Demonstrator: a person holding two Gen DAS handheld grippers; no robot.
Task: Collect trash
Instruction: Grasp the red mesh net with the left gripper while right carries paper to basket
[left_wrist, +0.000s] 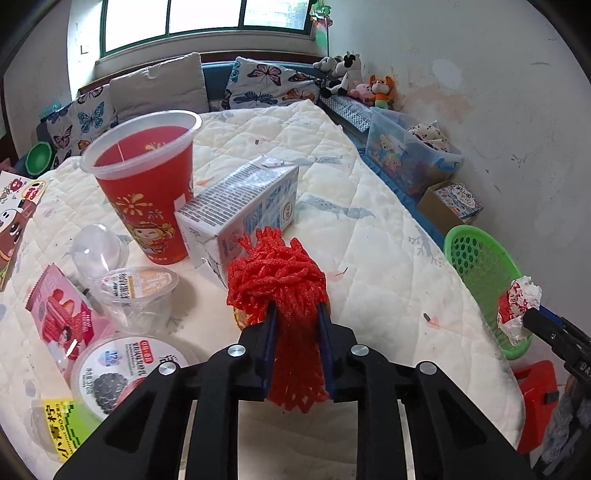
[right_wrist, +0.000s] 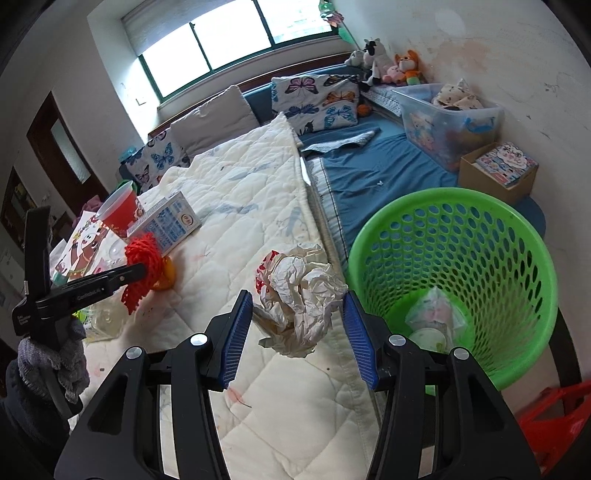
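Note:
My left gripper (left_wrist: 297, 314) is shut on a red foam fruit net (left_wrist: 284, 291), held just above the white quilt (left_wrist: 369, 236); the net also shows in the right wrist view (right_wrist: 142, 258). My right gripper (right_wrist: 297, 314) is open, with a crumpled white paper wrapper (right_wrist: 301, 299) between its blue pads (right_wrist: 236, 332), seemingly loose in the air beside the green basket (right_wrist: 454, 280). In the left wrist view the wrapper (left_wrist: 517, 310) is by the basket's rim (left_wrist: 476, 258). The basket holds a plastic bag and a cup lid.
On the quilt lie a red paper cup (left_wrist: 147, 184), a milk carton (left_wrist: 240, 210), clear plastic cups (left_wrist: 136, 295), a yogurt tub (left_wrist: 122, 373) and a pink snack box (left_wrist: 59, 314). A storage bin (right_wrist: 450, 118) and a cardboard box (right_wrist: 498, 173) sit on the blue bed.

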